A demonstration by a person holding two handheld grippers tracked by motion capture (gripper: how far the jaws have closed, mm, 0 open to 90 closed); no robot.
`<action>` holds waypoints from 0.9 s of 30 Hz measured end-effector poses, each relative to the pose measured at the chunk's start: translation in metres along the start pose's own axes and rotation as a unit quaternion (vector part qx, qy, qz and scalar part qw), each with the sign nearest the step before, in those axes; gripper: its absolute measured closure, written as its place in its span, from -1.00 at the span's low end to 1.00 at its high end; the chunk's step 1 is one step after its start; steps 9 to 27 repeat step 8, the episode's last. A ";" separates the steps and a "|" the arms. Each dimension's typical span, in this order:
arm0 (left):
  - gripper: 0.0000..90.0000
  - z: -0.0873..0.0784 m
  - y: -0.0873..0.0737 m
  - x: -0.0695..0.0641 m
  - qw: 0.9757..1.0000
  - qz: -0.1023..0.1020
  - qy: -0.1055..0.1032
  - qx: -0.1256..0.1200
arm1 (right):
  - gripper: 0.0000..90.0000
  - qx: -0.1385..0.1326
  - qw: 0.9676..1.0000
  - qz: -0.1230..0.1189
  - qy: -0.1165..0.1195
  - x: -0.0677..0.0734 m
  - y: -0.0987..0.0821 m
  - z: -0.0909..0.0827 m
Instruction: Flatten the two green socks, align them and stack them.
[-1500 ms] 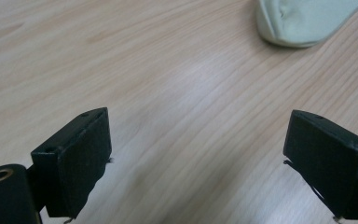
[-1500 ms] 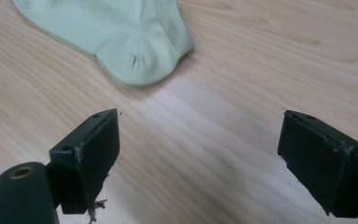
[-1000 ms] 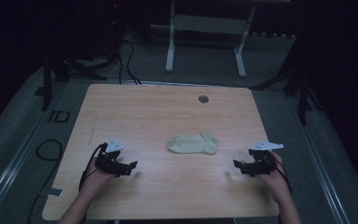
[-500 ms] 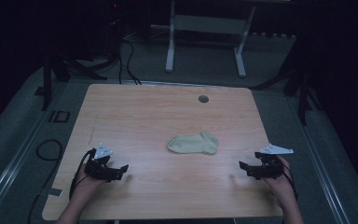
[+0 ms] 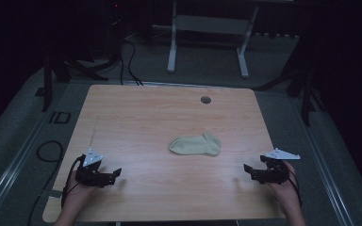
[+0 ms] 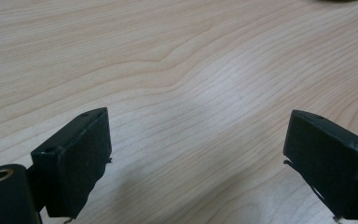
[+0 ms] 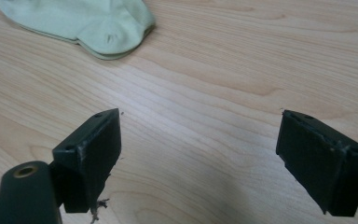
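A pale green sock [image 5: 195, 144] lies flat near the middle of the wooden table [image 5: 169, 113]; its heel end [image 7: 98, 23] appears at the top left of the right gripper view. My left gripper [image 5: 115, 173] rests low at the table's front left, jaws wide apart with bare wood between them [image 6: 198, 144]. At the front right my right gripper [image 5: 248, 169] is open too, pointing toward the sock from some distance [image 7: 198, 149]. Neither holds anything.
A round dark grommet [image 5: 205, 100] sits near the table's far edge. Beyond the table stand a white frame's legs [image 5: 172, 44] and black stand legs [image 5: 306, 89] on grey floor. A black cable [image 5: 47, 153] loops on the floor at the left.
Both grippers have drawn back toward the front edge and outward, away from the sock. The sock has stayed where it was.
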State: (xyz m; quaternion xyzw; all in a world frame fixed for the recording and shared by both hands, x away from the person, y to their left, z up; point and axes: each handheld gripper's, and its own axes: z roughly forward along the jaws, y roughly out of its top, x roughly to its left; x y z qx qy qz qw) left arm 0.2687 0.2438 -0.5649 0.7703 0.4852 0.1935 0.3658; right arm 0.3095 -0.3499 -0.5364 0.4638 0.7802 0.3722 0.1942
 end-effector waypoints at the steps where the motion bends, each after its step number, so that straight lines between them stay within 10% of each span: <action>1: -0.83 0.001 0.000 0.000 1.000 0.001 0.000 0.002 | -0.69 -0.001 1.000 0.004 -0.003 -0.001 0.000 0.000; 27: -0.83 0.004 -0.002 -0.001 1.000 0.004 0.005 0.004 | -0.69 0.001 1.000 0.007 -0.022 -0.004 -0.002 0.002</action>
